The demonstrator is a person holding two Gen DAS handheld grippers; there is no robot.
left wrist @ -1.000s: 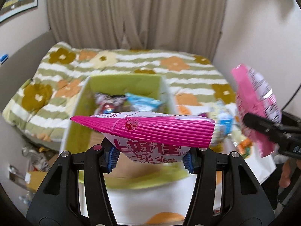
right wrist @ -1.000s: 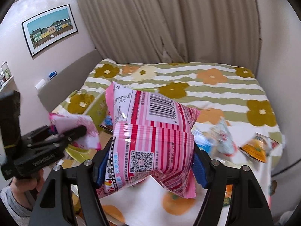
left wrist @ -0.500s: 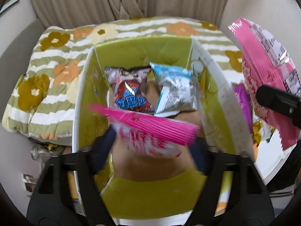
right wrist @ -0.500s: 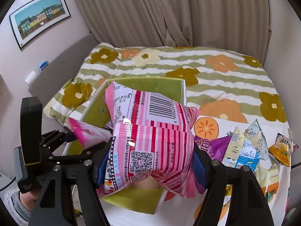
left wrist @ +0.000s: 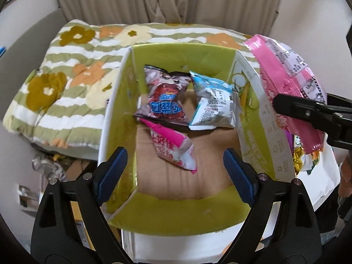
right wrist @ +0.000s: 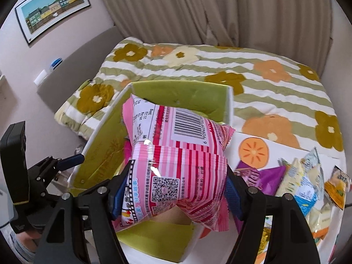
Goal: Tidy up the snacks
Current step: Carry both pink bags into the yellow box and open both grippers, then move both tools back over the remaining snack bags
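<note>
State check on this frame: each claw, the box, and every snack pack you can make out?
Left claw: open, nothing in it, jaws just opened, over the box.
Right claw: shut on pink striped pack, held above the box.
Green box: open, flaps up.
Small pink pack: released, lying loose on the box floor.
Dark pack: in box, leaning at the far end.
Blue pack: in box beside it.
Loose packs: still on the table.
</note>
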